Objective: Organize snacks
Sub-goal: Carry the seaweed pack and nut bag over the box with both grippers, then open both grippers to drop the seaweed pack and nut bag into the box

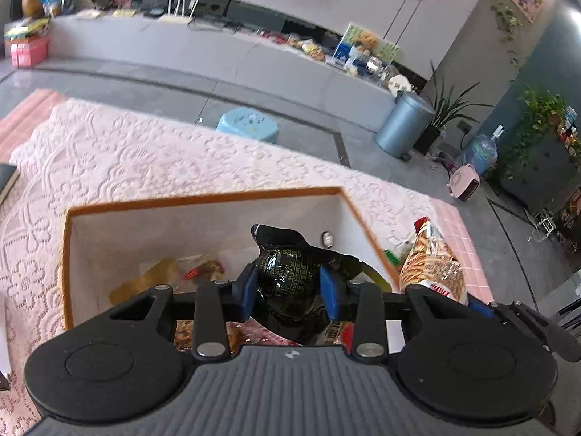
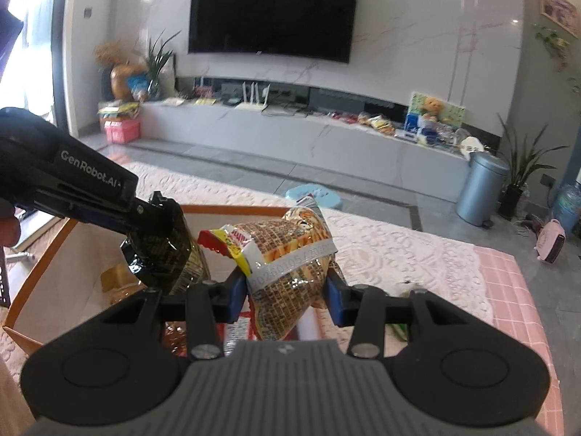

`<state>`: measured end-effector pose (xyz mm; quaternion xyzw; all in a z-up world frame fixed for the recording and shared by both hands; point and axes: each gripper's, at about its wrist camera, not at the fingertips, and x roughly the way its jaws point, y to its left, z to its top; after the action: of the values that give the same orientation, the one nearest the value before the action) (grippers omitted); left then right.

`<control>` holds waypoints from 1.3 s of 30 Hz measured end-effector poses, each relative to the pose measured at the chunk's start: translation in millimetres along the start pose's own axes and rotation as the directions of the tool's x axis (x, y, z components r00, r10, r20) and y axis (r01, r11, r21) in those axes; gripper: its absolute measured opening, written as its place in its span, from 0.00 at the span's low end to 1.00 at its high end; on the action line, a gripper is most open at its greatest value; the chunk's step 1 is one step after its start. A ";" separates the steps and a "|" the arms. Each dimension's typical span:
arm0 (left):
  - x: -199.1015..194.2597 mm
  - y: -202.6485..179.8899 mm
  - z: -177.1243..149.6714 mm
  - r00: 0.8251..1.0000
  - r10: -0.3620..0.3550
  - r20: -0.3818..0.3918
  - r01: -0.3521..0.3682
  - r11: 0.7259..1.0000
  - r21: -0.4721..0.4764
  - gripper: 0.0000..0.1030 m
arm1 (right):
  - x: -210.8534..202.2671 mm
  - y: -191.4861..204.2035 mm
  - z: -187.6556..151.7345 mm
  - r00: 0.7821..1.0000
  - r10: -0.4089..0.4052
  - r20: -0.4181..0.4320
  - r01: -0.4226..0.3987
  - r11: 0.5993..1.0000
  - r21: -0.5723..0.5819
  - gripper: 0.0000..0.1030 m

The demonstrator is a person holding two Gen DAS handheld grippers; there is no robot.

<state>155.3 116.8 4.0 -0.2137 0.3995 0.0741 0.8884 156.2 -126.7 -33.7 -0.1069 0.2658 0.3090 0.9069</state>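
A white box with an orange rim (image 1: 203,199) stands on the pink lace-covered table and holds several snack packets (image 1: 163,276). My left gripper (image 1: 288,287) is shut on a black snack bag (image 1: 287,272) and holds it over the box's right part. My right gripper (image 2: 287,290) is shut on an orange-patterned snack bag (image 2: 290,254) and holds it above the box's right edge (image 2: 232,209). In the right wrist view the left gripper (image 2: 152,229) with the black bag (image 2: 170,254) shows on the left. The orange bag also shows in the left wrist view (image 1: 432,265).
The lace cloth (image 1: 145,160) covers the table around the box. Beyond the table are a blue stool (image 1: 248,123), a grey bin (image 2: 481,187), a TV bench with clutter (image 2: 326,127) and plants. A dark object (image 1: 7,181) lies at the table's left edge.
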 end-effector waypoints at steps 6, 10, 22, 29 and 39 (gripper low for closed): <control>20.6 33.4 -5.2 0.998 -0.006 -0.059 0.004 0.999 -0.038 0.40 | 25.1 14.2 5.6 0.997 0.004 -0.079 -0.006 0.999 -0.032 0.41; 33.2 47.6 -5.9 0.997 0.008 -0.083 -0.013 0.999 -0.053 0.40 | 46.6 20.6 9.2 0.991 0.004 -0.136 -0.011 0.998 -0.054 0.41; 40.7 60.2 -1.4 0.982 0.153 -0.108 -0.152 0.988 0.017 0.40 | 88.9 43.3 18.0 0.976 0.009 -0.218 -0.046 0.985 -0.167 0.41; 48.5 61.3 -2.9 0.971 0.212 -0.115 -0.207 0.977 0.051 0.40 | 112.5 51.0 18.8 0.965 -0.017 -0.261 -0.041 0.976 -0.214 0.42; 57.0 62.0 -5.1 0.957 0.256 -0.140 -0.248 0.966 0.073 0.41 | 134.0 49.5 16.7 0.950 -0.065 -0.305 -0.019 0.964 -0.265 0.42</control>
<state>171.3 168.0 -61.1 -0.1417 0.4903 0.1595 0.8450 222.1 -14.3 -94.7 -0.2774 0.3604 0.3101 0.8348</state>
